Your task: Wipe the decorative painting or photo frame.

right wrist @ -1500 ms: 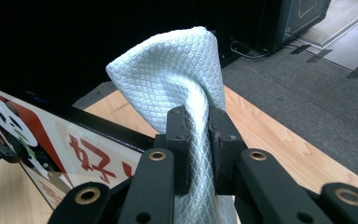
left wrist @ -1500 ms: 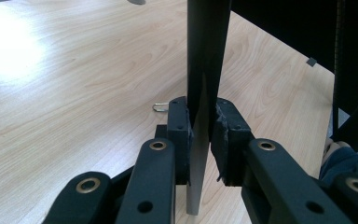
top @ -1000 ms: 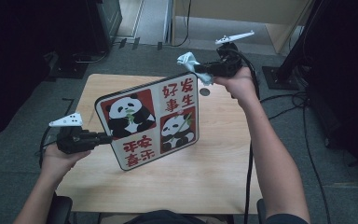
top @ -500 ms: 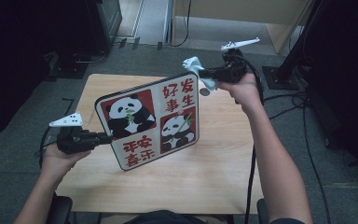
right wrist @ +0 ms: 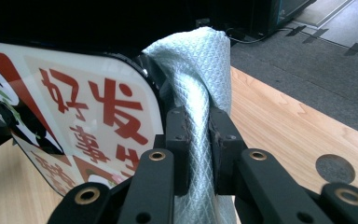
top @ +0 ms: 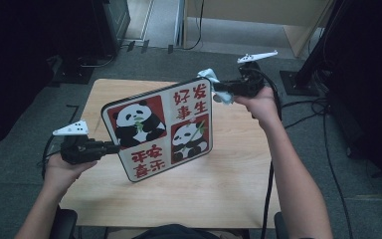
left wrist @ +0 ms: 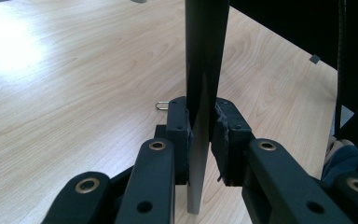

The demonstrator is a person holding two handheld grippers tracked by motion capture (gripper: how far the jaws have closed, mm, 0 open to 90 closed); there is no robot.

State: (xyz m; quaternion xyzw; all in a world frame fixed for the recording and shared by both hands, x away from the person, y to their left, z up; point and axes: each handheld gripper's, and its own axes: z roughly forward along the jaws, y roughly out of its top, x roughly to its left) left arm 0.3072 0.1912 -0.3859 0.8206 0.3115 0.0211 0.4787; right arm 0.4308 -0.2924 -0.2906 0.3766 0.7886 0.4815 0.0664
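Board held tilted above the wooden table (top: pixel 229 189), likely so its printed face sits open to wiping. Left gripper (top: pixel 107 147) clamps the panda board (top: pixel 159 129) by its left edge; in the left gripper view both jaws pinch the thin panel (left wrist: pixel 200 140) edge-on, acting as the steady support. Right gripper (top: pixel 219 89) is closed on a pale blue-green waffle-weave cloth (right wrist: pixel 200 70), pressed at the board's upper right corner. Board is square with rounded corners, dark rim, glossy face: two red panda panels, two white panels with red Chinese characters. Round grey disc (right wrist: pixel 334 168) lies on the table.
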